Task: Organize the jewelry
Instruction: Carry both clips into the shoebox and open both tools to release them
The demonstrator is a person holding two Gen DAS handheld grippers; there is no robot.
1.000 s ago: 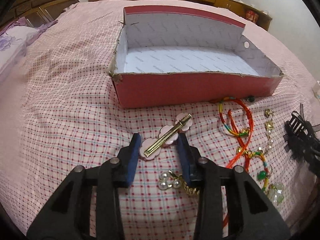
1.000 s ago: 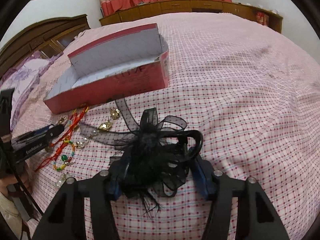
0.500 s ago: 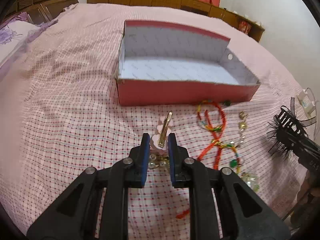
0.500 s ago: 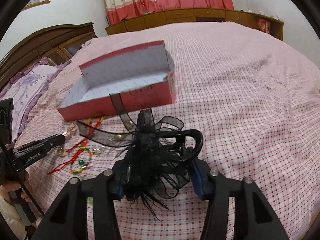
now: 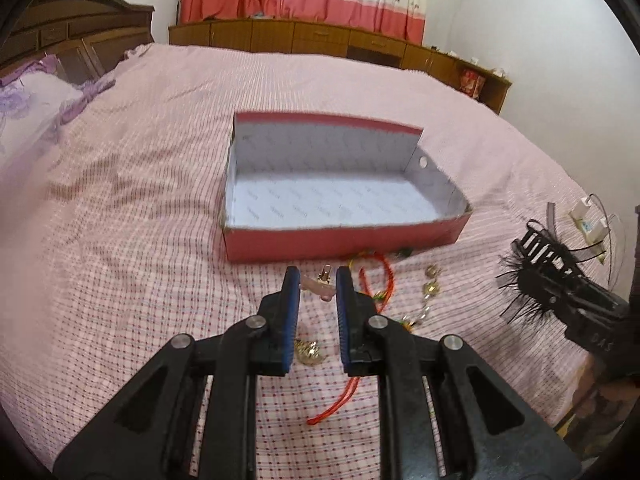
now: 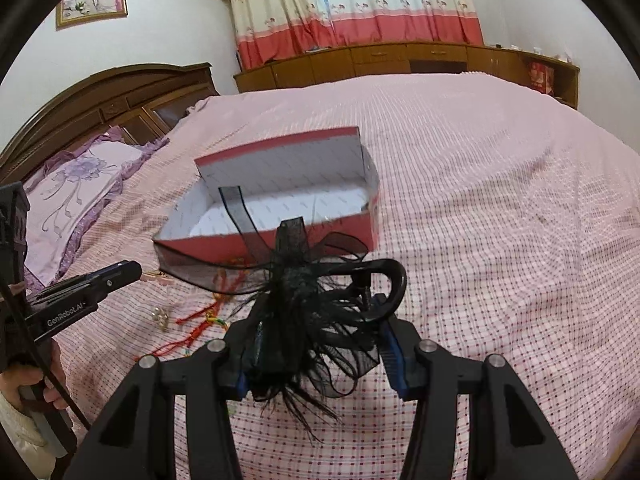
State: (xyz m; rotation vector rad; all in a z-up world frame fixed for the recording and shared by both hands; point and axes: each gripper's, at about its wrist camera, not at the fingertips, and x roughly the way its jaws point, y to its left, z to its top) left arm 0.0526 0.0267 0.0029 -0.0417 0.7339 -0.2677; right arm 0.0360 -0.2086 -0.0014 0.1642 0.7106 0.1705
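Note:
My left gripper (image 5: 318,280) is shut on a pink flower hair clip (image 5: 320,289) with a gold bar and holds it above the bed, just short of the red box (image 5: 344,242), whose white inside holds nothing. The right wrist view shows that clip (image 6: 158,277) at the left gripper's tip (image 6: 128,270). My right gripper (image 6: 320,344) is shut on a black feather-and-ribbon hair claw (image 6: 308,300), lifted in front of the box (image 6: 280,246). Red cord bracelets (image 5: 380,276), a gold chain piece (image 5: 432,289) and a pearl earring (image 5: 308,353) lie on the pink checked bedspread.
A purple pillow (image 6: 76,188) and a wooden headboard (image 6: 120,92) are at the left. Low wooden cabinets (image 5: 320,40) run along the far wall. A small white plug (image 5: 586,220) lies on the bed at the right. A person's hand (image 6: 24,384) holds the left gripper's handle.
The left gripper closed on the pink hair clip and lifted it off the bedspread. Both grippers rose, the right one still carrying the black hair claw, so the box now sits lower and farther off.

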